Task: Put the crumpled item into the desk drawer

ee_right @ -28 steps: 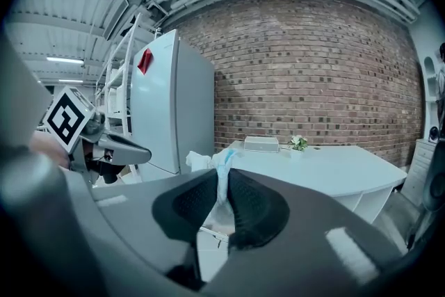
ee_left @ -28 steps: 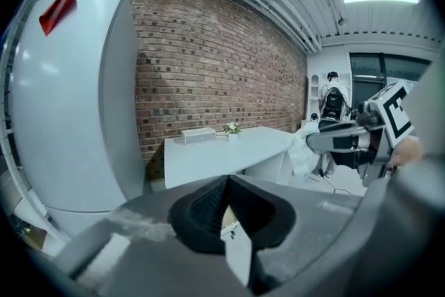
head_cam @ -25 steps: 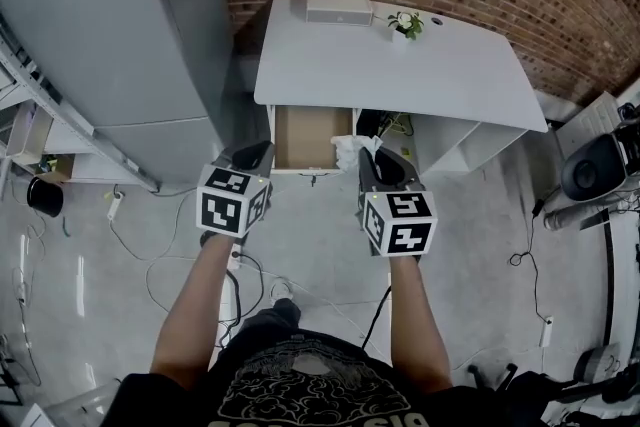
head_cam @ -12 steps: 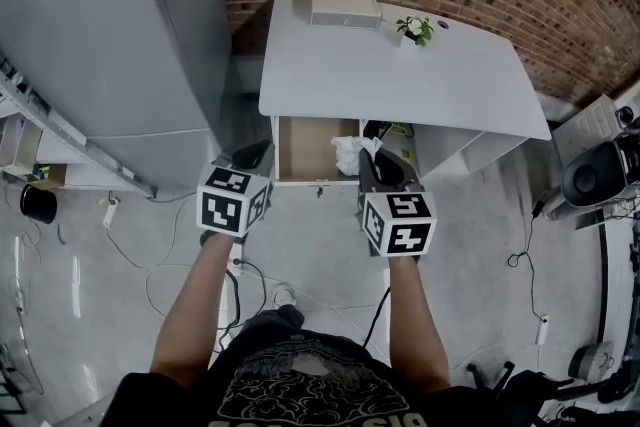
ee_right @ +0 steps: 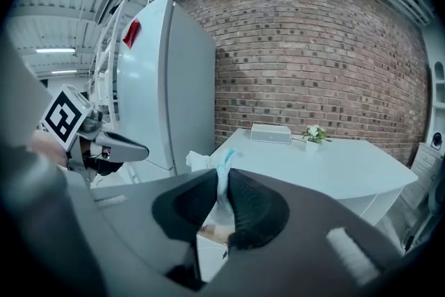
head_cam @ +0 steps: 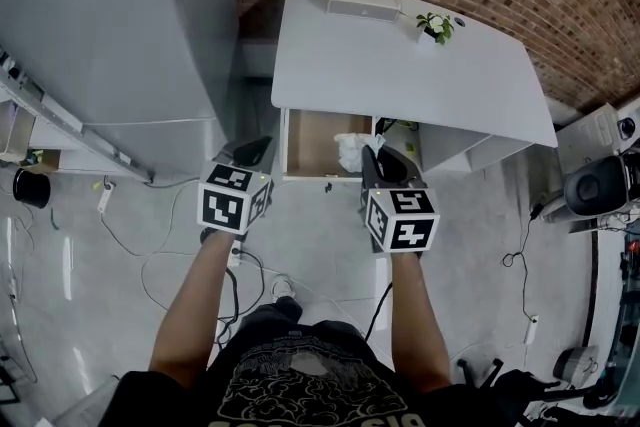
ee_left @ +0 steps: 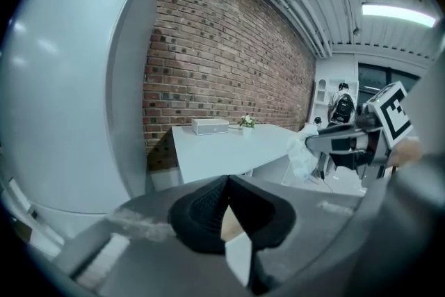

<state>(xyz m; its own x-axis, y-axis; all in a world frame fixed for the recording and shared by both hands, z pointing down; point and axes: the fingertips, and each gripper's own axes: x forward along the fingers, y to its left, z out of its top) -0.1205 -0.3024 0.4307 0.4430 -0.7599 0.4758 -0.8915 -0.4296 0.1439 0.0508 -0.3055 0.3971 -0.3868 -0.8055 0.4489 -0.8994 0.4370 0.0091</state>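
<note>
While the drawer (head_cam: pixel 315 143) stands open under the front edge of the desk (head_cam: pixel 400 65) at frame centre, the right tool (head_cam: pixel 377 158) has its jaws pinched tight on the crumpled white item (head_cam: pixel 352 152) — held at the drawer's right end; can't tell if it touches the bottom. Left tool (head_cam: pixel 252 152) just left of the drawer front, jaws closed together on nothing — clear of the desk. Small plant (head_cam: pixel 436 25) and pale box (head_cam: pixel 363 0) on the desk's far edge, top of frame.
</note>
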